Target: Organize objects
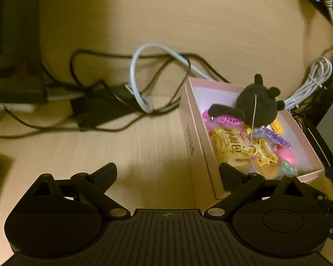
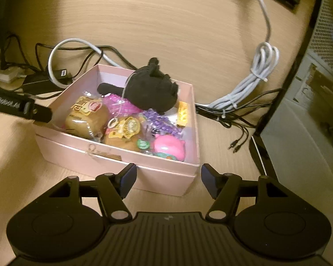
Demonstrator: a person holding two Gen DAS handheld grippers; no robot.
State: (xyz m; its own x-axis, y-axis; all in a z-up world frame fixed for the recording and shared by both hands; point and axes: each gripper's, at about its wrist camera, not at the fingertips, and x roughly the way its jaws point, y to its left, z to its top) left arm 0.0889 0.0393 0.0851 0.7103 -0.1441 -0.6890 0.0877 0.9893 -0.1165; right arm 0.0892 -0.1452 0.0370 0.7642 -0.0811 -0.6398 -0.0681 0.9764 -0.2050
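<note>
Holding Both Grippers Open Beside a Full Pink Box

Looking across your wooden bench [image 2: 144, 22], the largest task item is the pink box [image 2: 113, 155], an open-topped carton seated in a slightly wider pink base. It stands toward the rear of the bench, directly ahead of your right gripper [image 2: 168, 177] and off to the right of your left gripper [image 1: 167, 175].

Inside the box, the biggest thing is a black plush toy [image 2: 153, 90], which lies at the far end on top of the other contents with a thin string hanging from it. Next come two wrapped buns [image 2: 86, 119] in clear packets with yellow labels, filling the near left half. A round pink toy [image 2: 168, 148] sits in the near right corner. Purple beads [image 2: 162, 124] lie between the plush and the pink toy, with a pink mesh item [image 2: 119, 106] under the plush. A small yellow packet [image 2: 182, 113] rests against the right wall, and a little green round piece [image 2: 142, 144] sits beside the pink toy.

Your right gripper's jaws stand wide apart and hold nothing, just short of the box's near wall. Your left gripper's jaws are likewise spread wide and empty; its right finger is at the box's left wall.

Behind the box lie a grey cable [image 2: 73, 42], tangled black cables [image 1: 95, 93] and a bundled white cable [image 2: 250, 82].
</note>
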